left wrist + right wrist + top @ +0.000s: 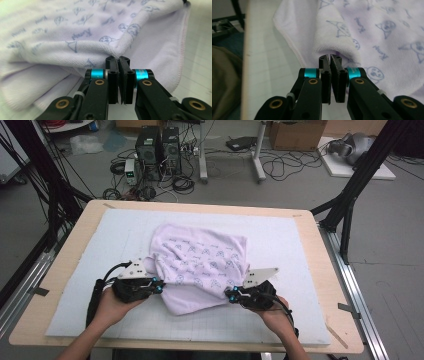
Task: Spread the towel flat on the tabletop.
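A pale lilac towel [200,260] printed with small blue cartoon figures lies crumpled on the white mat [280,245]. My left gripper [159,286] sits at the towel's left front edge, its jaws pressed together on a raised fold. In the left gripper view the left gripper [118,60] pinches that fold of towel [75,32] at its tips. My right gripper [230,295] is at the right front edge, also shut. The right gripper view shows the right gripper [329,58] clamped on a rolled fold of the towel [374,30], near its stitched hem.
The mat covers a wooden table [75,250] whose front edge runs just behind my hands. Black frame posts [350,195] stand at both sides. Computer towers [157,145], cables and a cardboard box [297,135] are on the floor beyond the table.
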`<state>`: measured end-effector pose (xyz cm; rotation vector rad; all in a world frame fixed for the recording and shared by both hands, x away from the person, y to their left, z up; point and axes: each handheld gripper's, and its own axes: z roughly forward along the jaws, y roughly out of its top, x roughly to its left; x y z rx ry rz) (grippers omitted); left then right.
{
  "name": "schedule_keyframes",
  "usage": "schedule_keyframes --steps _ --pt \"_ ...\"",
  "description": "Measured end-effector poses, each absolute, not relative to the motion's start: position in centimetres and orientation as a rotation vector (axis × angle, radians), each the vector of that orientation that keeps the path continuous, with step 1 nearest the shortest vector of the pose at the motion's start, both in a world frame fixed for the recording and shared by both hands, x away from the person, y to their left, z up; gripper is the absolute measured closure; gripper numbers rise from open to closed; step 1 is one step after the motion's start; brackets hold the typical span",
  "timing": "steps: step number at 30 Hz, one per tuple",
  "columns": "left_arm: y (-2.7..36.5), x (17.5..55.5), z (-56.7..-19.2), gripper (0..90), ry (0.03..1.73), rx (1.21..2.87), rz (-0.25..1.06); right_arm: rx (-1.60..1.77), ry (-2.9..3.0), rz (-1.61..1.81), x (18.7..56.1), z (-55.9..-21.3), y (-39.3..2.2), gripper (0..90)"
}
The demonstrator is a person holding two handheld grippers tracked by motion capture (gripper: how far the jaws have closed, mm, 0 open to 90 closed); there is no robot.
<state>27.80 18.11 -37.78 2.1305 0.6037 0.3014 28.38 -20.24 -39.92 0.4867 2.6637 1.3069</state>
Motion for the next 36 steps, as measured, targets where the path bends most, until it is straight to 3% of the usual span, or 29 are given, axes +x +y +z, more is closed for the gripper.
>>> schedule_keyframes --steps 7,9,10,13,18,24,25,28,30,36 --pt "19.5 24.7 -35.0 84.9 0.527 2.161 0.28 0.345 2.75 1.412 24.5 -37.9 -19.3 83.9" --pt "19.4 24.7 -35.5 74.0 0.52 2.166 0.305 0.319 2.732 1.414 24.1 -37.6 -19.1 71.4" --pt "19.6 25.1 -35.9 66.3 0.546 2.156 0.301 0.308 2.724 1.41 24.2 -37.5 -19.1 67.6" --pt "20.4 26.1 -37.3 55.0 0.609 2.155 0.301 0.364 2.709 1.307 25.4 -38.1 -18.9 60.9" --pt "22.0 27.0 -40.5 55.7 0.666 2.188 0.273 0.419 2.732 1.273 27.6 -41.1 -18.2 56.9" --pt "21.4 27.0 -44.1 55.0 0.667 2.242 0.247 0.392 2.799 1.151 28.9 -43.1 -16.7 58.4" --pt "21.3 26.9 -44.2 55.7 0.664 2.222 0.268 0.389 2.815 1.134 29.0 -43.4 -16.6 60.9" --pt "21.0 26.8 -44.3 74.3 0.655 2.215 0.249 0.405 2.82 1.151 29.1 -44.1 -16.5 69.9" --pt "20.8 26.7 -44.2 84.8 0.658 2.221 0.232 0.409 2.851 1.172 29.2 -44.1 -16.6 82.9" --pt "21.0 25.4 -43.8 87.3 0.624 2.233 0.216 0.382 2.876 1.176 28.2 -43.9 -17.1 87.0"
